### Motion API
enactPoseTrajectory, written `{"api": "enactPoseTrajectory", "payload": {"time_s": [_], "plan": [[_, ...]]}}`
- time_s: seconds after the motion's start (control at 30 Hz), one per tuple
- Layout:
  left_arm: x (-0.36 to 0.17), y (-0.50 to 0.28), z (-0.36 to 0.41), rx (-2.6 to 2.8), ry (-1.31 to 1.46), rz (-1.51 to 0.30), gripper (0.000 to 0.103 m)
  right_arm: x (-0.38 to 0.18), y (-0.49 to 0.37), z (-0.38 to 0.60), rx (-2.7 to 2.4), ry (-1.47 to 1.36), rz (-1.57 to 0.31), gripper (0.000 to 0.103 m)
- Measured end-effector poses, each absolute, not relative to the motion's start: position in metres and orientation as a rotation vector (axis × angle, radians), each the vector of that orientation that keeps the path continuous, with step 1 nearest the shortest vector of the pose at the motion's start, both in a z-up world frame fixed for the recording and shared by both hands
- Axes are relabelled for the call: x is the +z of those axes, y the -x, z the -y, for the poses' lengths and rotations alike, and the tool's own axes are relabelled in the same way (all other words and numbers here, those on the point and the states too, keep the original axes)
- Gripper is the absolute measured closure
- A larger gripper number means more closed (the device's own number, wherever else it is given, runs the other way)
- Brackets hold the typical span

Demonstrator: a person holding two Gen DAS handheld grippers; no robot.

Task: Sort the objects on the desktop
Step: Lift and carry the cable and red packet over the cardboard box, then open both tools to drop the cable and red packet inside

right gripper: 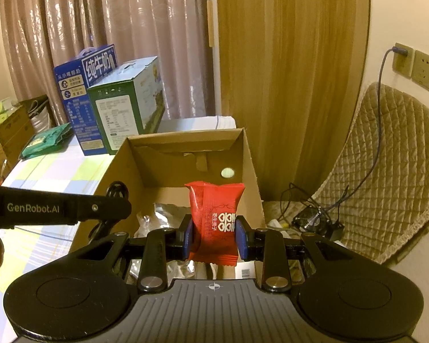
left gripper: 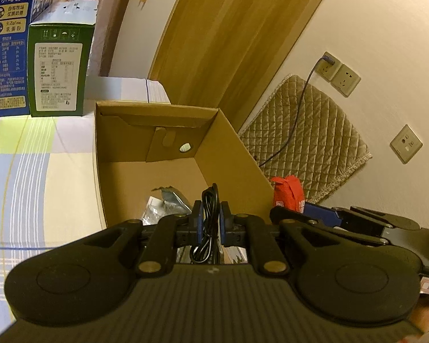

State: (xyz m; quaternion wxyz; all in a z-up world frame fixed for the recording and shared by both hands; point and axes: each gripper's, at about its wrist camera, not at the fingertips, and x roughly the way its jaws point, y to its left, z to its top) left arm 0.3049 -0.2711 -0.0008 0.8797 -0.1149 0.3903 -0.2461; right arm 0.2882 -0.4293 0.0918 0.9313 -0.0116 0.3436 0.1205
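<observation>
Carrying, both hands loaded, at the drop-off stage of the sort.

Left wrist view: left hand-held gripper (left gripper: 211, 223) is clamped tight on a coiled black cable (left gripper: 207, 220), pads pinching the bundle, loops sticking up above and hanging below. It sits over the near end of the open box (left gripper: 157, 131), which stands on the checked counter (left gripper: 43, 171). Silver wrappers (left gripper: 163, 205) already lie on the box floor. At right, the other gripper shows side-on with a red packet (left gripper: 289, 194).

Right wrist view: right hand-held gripper (right gripper: 213, 234) is closed on the red packet (right gripper: 216, 220), squeezed at its lower half, top flaring free. It hangs above the box's near right corner. Left gripper (right gripper: 111, 208) crosses the frame at left, cable loop visible at its tip.

Judgement: next move calls for easing each load further over the box interior, then opening the jaws. The cable may snag on a pad; the packet should fall clean.
</observation>
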Motion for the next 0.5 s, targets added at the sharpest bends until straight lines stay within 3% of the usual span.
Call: {"api": "enactPoseTrajectory", "payload": {"time_s": [0.1,0.5], "plan": [[0.0,-0.31,0.269,-0.504,0.229,-0.813,0.088,0.092,-0.291,0.431,0.243,0.015,-0.703,0.075],[0.0,-0.306,0.257,-0.486,0.23,-0.81,0.088,0.089,-0.291,0.426,0.258,0.008,-0.711,0.075]]}}
